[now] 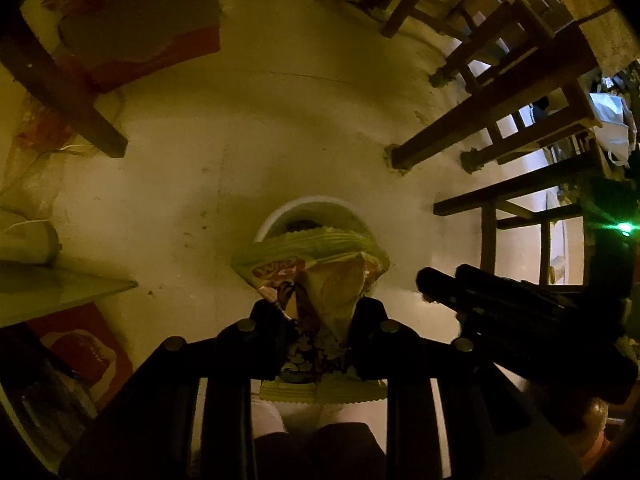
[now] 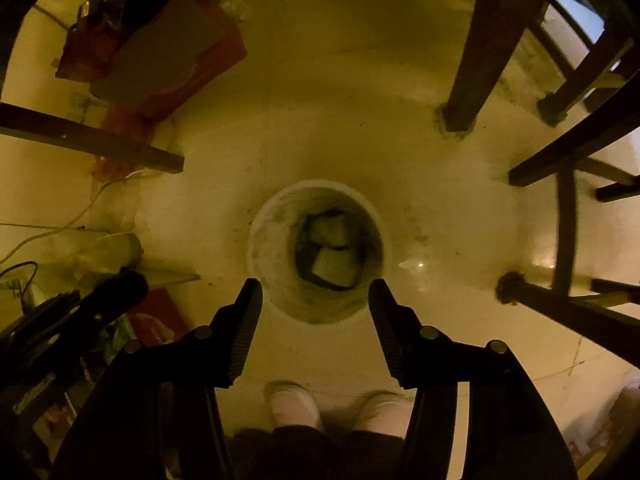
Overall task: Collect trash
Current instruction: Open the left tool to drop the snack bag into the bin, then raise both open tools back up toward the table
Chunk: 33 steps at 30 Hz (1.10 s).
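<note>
Snack wrapper (image 1: pixel 316 280) pinched in left claw (image 1: pixel 320 320), over white bin (image 2: pixel 316 248); right claw (image 2: pixel 316 300) agape

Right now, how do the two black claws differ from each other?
The left gripper is shut on a crumpled snack wrapper; the right gripper is open and holds nothing. The wrapper hides part of the white bucket from the left camera; the right one sees straight in. Both point down over the bucket.

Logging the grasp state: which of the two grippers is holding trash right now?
The left gripper: its jaws are clamped on a crumpled snack wrapper above the white bin. The right gripper is open and empty.
</note>
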{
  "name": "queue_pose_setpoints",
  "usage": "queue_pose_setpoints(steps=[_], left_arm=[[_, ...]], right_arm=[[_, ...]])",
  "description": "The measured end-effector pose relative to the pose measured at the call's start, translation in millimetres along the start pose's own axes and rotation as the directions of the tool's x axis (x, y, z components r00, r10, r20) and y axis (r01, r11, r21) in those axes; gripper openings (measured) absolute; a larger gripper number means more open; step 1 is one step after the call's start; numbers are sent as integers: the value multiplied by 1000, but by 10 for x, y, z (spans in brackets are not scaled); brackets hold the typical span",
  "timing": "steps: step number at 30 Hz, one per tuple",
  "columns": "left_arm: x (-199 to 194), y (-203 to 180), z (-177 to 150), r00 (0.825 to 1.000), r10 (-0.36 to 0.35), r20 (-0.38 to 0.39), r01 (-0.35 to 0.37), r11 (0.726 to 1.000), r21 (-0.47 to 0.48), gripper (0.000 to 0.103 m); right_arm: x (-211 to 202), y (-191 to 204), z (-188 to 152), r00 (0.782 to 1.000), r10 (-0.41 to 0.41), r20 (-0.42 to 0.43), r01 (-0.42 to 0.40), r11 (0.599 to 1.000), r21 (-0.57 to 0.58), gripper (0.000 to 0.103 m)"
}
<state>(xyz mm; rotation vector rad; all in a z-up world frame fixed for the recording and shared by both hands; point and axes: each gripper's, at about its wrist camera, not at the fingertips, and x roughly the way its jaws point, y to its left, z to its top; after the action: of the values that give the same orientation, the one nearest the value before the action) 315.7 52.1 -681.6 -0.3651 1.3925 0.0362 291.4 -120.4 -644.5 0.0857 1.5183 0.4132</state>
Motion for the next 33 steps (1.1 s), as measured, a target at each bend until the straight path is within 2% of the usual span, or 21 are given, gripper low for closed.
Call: queue_pose_setpoints(steps=[4,7,10,16,19,22,27,33], left_arm=[[-13,-131,50,1000,-19,2,19,1000,11,29],[-71,-206,103,1000,-17,5,17,1000,9,49],[-157,-265,154,1000,-28,-5,28,1000,10,51],[-478,-400,173,1000,11,-4,-11,998,63,51],[-664,-453,156,1000,3,-12,-2,996,85,59],[-852,-524,140,1000,27,-14,-26,993,112,59],[-1383,-619,96,999,35,29,-39,990,136,59],[-2276,-691,93,993,18,116,-35,990,138,59]], right_arm=[[-203,-42,11,1000,-12,27,12,1000,5,52],[-404,-48,-19,998,-32,48,31,999,8,52],[-616,-42,-57,997,-41,66,40,999,17,52],[-1004,76,-62,995,-37,93,37,999,9,52],[-1203,157,-54,993,-28,111,28,1000,7,52],[-1428,248,-53,991,-21,134,21,1000,-1,52],[-1840,414,-89,985,-16,170,19,1000,-18,52],[-2456,679,-130,973,-18,229,28,999,-44,52]])
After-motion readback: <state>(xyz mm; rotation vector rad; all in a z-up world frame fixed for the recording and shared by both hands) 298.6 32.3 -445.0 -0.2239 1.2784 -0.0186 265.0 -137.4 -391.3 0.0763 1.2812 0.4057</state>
